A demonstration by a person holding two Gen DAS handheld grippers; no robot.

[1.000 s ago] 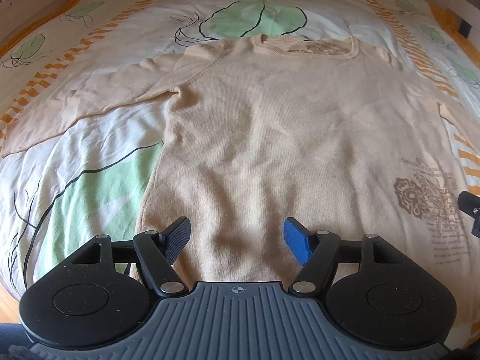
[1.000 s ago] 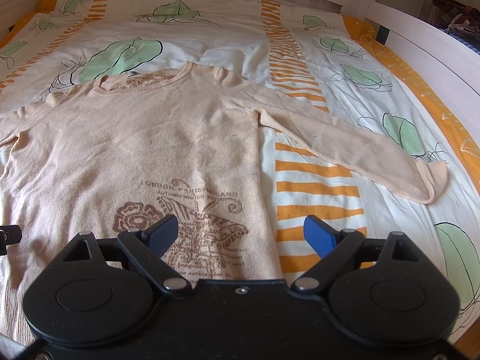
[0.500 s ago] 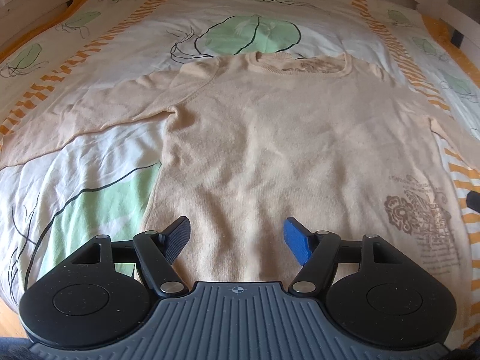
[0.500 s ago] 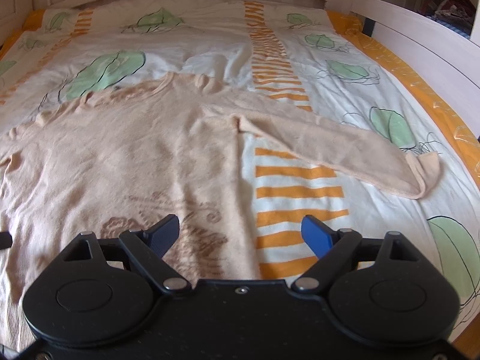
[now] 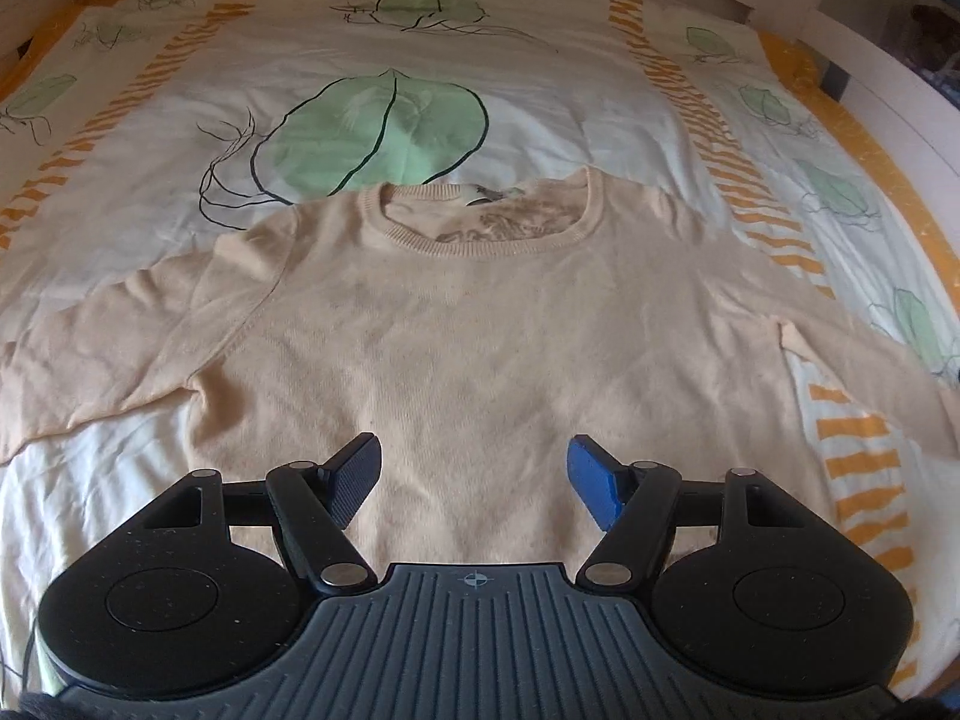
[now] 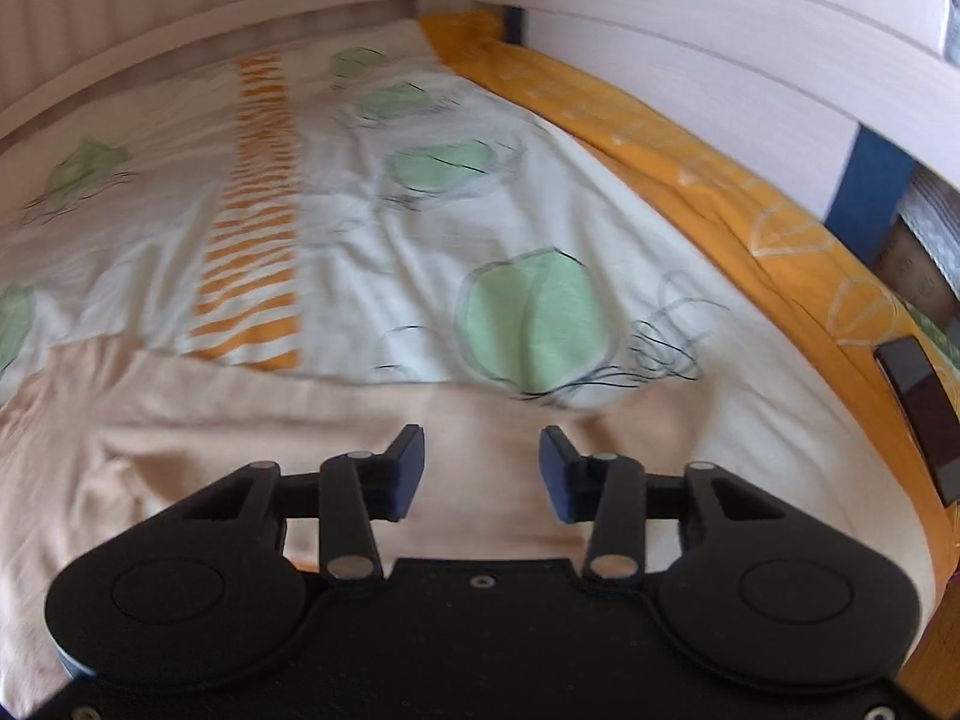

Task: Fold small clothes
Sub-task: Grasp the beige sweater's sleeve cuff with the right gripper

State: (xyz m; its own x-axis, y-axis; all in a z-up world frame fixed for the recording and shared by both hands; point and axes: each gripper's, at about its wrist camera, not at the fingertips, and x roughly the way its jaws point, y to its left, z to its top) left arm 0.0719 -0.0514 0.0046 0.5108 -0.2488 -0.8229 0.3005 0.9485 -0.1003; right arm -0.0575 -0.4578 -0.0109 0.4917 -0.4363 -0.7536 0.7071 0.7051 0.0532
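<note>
Swung right onto sleeve (image 6: 252, 420): right gripper (image 6: 482, 468), narrower, empty | left gripper (image 5: 474, 477) wide over sweater (image 5: 480, 330) | sleeve fold pending

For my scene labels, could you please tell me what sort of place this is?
Most likely a bedroom: a cream sweater lies spread on a bed's leaf-print duvet cover, with an orange sheet along the edge and a white bed rail beyond it.
</note>
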